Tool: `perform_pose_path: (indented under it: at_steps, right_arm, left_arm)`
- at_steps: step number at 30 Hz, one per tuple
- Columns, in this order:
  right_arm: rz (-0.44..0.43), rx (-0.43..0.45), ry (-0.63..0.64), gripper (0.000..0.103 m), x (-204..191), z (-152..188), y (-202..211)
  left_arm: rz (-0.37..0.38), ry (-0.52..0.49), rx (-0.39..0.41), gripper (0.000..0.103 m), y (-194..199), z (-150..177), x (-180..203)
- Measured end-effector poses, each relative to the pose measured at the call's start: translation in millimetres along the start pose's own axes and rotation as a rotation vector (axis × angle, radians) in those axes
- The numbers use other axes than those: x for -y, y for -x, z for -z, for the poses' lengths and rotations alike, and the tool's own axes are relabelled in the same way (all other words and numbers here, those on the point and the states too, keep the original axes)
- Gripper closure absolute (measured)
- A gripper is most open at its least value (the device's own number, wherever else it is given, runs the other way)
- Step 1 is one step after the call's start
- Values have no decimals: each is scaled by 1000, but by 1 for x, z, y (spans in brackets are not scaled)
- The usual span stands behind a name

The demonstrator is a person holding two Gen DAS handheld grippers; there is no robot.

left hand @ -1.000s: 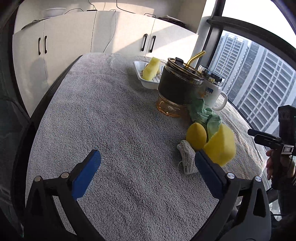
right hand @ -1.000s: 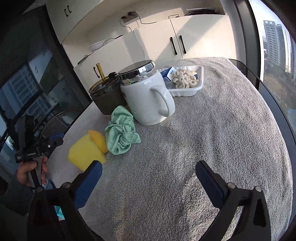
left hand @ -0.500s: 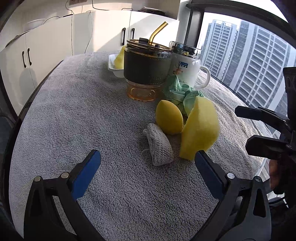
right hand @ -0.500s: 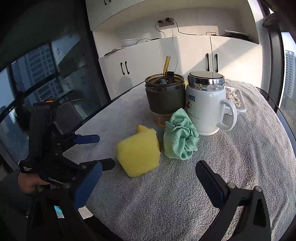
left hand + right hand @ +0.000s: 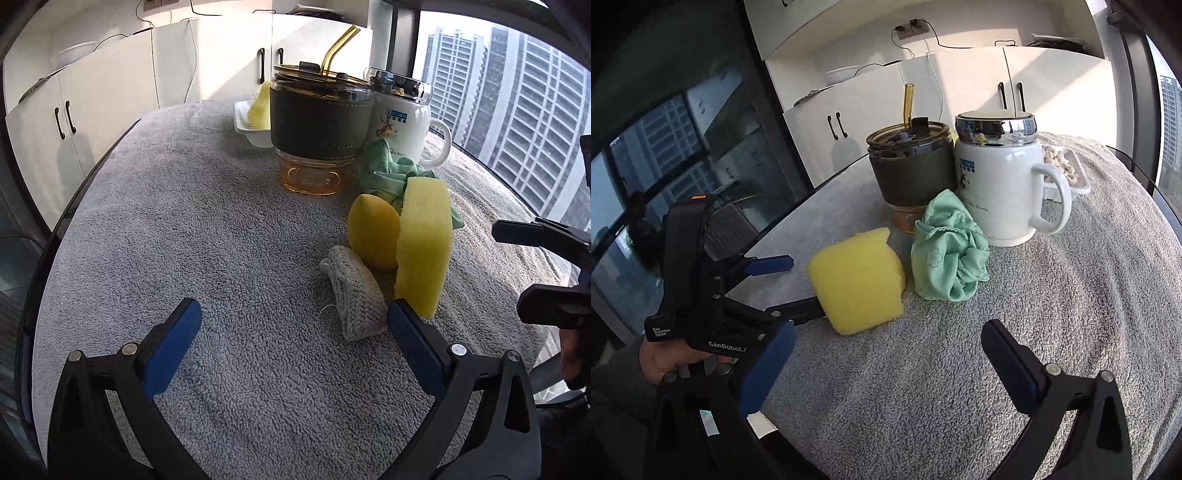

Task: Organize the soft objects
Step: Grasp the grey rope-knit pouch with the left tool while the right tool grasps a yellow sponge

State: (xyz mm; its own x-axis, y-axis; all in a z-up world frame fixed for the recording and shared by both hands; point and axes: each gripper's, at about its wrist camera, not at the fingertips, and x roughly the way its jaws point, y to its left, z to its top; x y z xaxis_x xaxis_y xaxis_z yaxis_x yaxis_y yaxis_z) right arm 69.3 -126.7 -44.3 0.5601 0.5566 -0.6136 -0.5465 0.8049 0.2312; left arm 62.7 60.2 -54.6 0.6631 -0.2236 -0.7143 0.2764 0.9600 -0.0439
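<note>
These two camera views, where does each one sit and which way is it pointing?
Left wrist view: rides the left gripper, open, looking along its blue-padded fingers at the grey woven pad; the right gripper shows at the right edge.
Right wrist view: rides the open right gripper, facing the crumpled green cloth; the person's left hand shows.
Both show the yellow sponge block, white lidded mug and dark-sleeved straw tumbler.

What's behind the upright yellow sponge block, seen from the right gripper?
Behind the upright yellow sponge block the right view shows only a yellow sliver. The left view shows a yellow egg-shaped sponge and a grey woven pad there.
</note>
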Motion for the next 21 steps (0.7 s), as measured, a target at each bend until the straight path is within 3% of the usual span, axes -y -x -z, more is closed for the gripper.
perform_pose_path:
  at_steps: [7, 10, 12, 15, 17, 21]
  right_arm:
    - [-8, -7, 11, 0, -5, 0, -6]
    - [5, -15, 24, 0, -7, 1, -8]
    - [5, -20, 15, 2, -6, 1, -8]
    - [24, -29, 17, 8, -7, 1, -10]
    - [46, -33, 17, 14, -8, 0, -14]
    - [31, -35, 26, 18, -12, -4, -25]
  left_arm:
    - [2, -28, -76, 2, -19, -11, 11]
    - [-19, -33, -102, 9, -26, -16, 11]
    - [-25, -29, -99, 19, -26, -18, 10]
    - [-37, -12, -85, 47, -23, -19, 8]
    - [-42, 0, -79, 71, -21, -18, 6]
    - [-29, 23, -63, 80, -18, -16, 3]
